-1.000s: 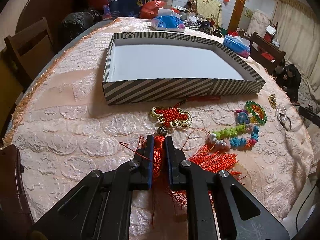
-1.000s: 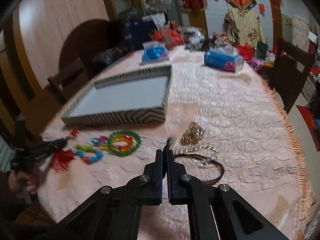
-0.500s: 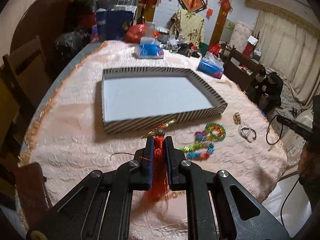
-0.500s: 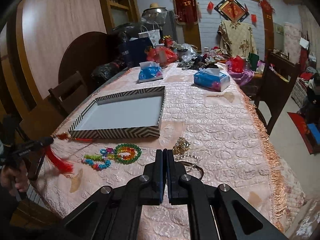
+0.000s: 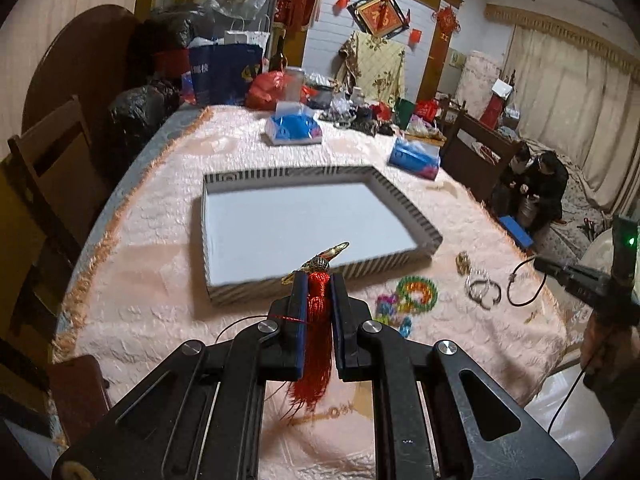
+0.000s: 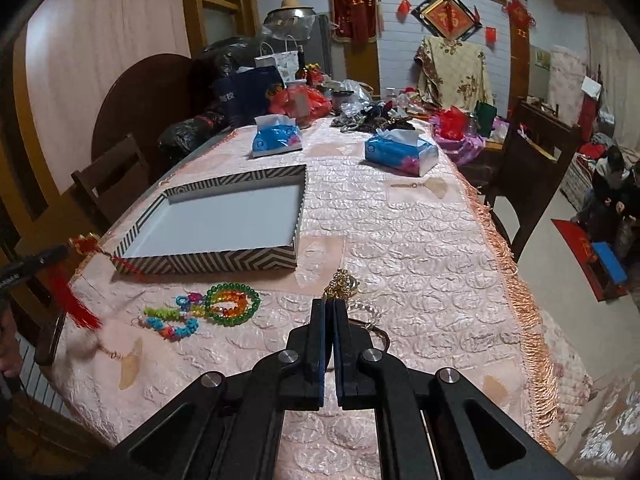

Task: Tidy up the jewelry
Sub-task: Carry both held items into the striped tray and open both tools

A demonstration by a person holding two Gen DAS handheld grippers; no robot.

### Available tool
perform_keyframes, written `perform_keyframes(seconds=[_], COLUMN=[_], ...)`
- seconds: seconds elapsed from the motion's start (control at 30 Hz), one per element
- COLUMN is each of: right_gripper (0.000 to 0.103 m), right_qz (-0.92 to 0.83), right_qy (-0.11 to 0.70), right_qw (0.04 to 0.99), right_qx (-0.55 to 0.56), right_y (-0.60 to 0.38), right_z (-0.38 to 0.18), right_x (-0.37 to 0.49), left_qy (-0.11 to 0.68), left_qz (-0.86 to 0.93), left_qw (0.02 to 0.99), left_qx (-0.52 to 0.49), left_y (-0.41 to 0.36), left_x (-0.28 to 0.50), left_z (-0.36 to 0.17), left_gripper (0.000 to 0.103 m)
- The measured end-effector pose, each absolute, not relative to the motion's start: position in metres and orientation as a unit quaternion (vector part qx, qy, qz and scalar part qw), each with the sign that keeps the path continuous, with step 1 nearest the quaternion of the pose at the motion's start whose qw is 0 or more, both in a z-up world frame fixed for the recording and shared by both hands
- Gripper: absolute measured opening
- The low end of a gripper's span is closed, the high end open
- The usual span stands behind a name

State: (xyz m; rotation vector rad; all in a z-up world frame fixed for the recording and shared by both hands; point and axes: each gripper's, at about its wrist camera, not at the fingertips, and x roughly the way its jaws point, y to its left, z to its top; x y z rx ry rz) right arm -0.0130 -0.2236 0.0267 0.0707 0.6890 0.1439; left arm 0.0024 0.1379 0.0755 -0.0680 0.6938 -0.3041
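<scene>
1. Step now: left tool (image 5: 319, 286) pinches the red tassel charm (image 5: 318, 332) & holds it in the air, just in front of the striped box (image 5: 404, 258).
2. Right tool (image 6: 329, 322) is pressed together w/ nothing in it, above the tabletop (image 6: 420, 248).
3. Next, I think: carry the charm over the box wall, then let go inside.
4. Bead bracelets (image 6: 234, 305) lie near the box.
5. Hard to see: the charm's knot is edge-on in the left view; the gold piece (image 6: 340, 282) is partly hidden by the right tool.

Home dining rm: table (image 6: 400, 240), wall decor (image 6: 446, 16).
</scene>
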Motion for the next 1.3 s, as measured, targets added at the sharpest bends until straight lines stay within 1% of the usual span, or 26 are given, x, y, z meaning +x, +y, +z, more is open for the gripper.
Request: perform_keyframes(seconds=[0.2, 0.3, 0.4, 0.47, 0.63, 0.77, 0.97, 1.1, 1.2, 1.27, 1.3], right_gripper=[0.003, 0.003, 0.003, 0.003, 0.003, 0.003, 0.003, 0.003, 0.003, 0.003, 0.003], right_qz=[0.080, 0.097, 0.117, 0.115, 0.134, 0.153, 0.202, 0.199, 0.159, 0.141, 0.137], right_qy=[0.344, 0.336, 0.323, 0.326, 0.333, 0.331, 0.352, 0.393, 0.448, 0.463, 0.464], right_qw=[0.935, 0.936, 0.937, 0.936, 0.932, 0.930, 0.911, 0.895, 0.877, 0.873, 0.873], right_qx=[0.025, 0.045, 0.069, 0.067, 0.039, 0.050, 0.075, 0.073, 0.070, 0.065, 0.065], right_y=[-0.216, -0.215, -0.212, -0.206, -0.179, -0.161, -0.124, -0.110, -0.120, -0.127, -0.132], right_z=[0.032, 0.042, 0.053, 0.060, 0.061, 0.059, 0.045, 0.012, -0.024, -0.035, -0.038], right_x=[0.000, 0.013, 0.030, 0.048, 0.091, 0.118, 0.154, 0.178, 0.191, 0.191, 0.190], left_qy=[0.317, 0.309, 0.315, 0.314, 0.327, 0.355, 0.398, 0.417, 0.427, 0.422, 0.420], left_qz=[-0.142, -0.125, -0.112, -0.109, -0.090, -0.078, -0.064, -0.045, -0.027, -0.023, -0.022], left_qw=[0.937, 0.942, 0.941, 0.941, 0.939, 0.930, 0.914, 0.907, 0.903, 0.906, 0.907], left_qx=[-0.031, -0.040, -0.055, -0.062, -0.062, -0.051, -0.049, -0.045, -0.032, -0.029, -0.026], left_y=[0.136, 0.136, 0.140, 0.141, 0.136, 0.132, 0.138, 0.141, 0.142, 0.144, 0.145], left_x=[0.026, 0.054, 0.088, 0.106, 0.153, 0.172, 0.172, 0.166, 0.162, 0.157, 0.156], left_z=[0.106, 0.121, 0.125, 0.124, 0.099, 0.058, 0.005, -0.018, -0.028, -0.031, -0.031], left_gripper=[0.009, 0.010, 0.010, 0.010, 0.010, 0.010, 0.010, 0.010, 0.020, 0.036, 0.040])
